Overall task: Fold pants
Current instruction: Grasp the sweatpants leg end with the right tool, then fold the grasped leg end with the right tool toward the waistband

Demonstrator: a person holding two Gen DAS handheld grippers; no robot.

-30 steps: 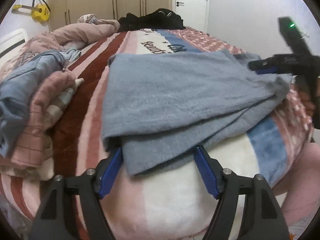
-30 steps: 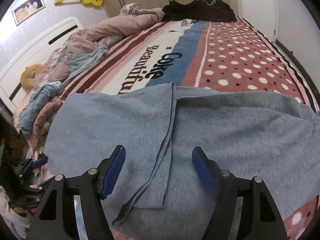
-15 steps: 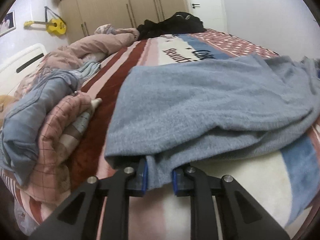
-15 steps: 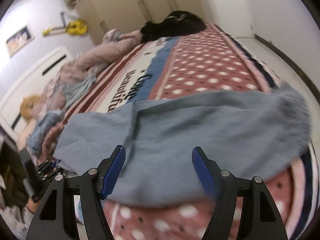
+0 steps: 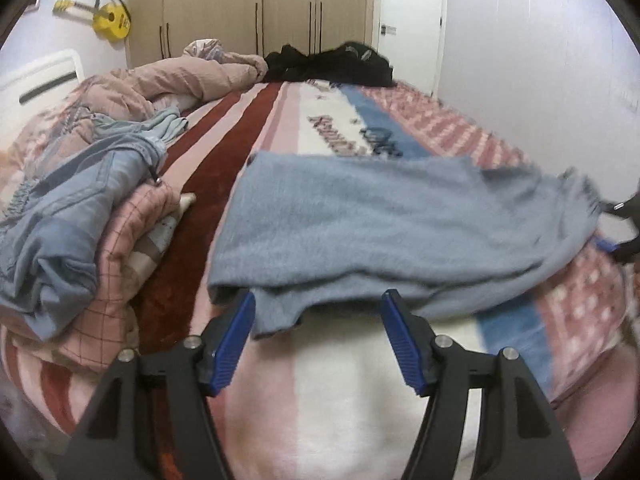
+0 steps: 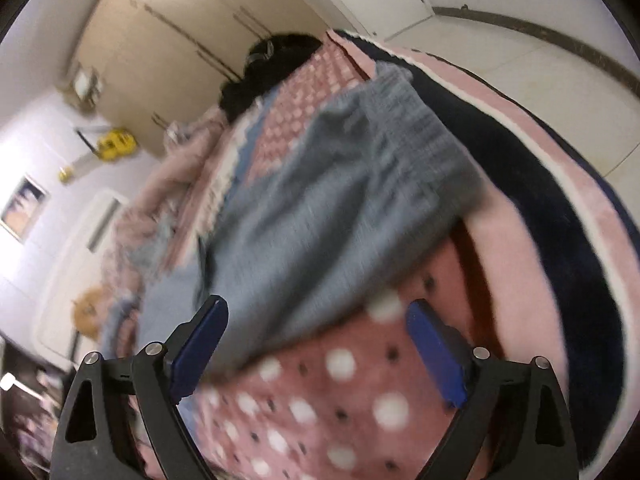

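Observation:
The grey-blue pants (image 5: 384,216) lie folded across the patterned blanket (image 5: 304,120) on the bed. My left gripper (image 5: 316,328) is open just in front of the pants' near left edge, holding nothing. In the right wrist view the pants (image 6: 344,208) stretch away from my right gripper (image 6: 316,344), which is open and tilted over the dotted part of the blanket (image 6: 332,400) beside the pants' near edge. The right gripper also shows at the far right of the left wrist view (image 5: 622,232).
A pile of clothes (image 5: 80,216) lies at the left of the bed, a pink duvet (image 5: 180,80) and black clothes (image 5: 332,64) at its far end. Wardrobes (image 5: 248,12) and a door (image 5: 408,24) stand behind. Floor (image 6: 540,68) lies right of the bed.
My left gripper was shut on the pants' near edge half a second ago and has now opened and let go. My right gripper stayed open and swung tilted toward the bed's right side.

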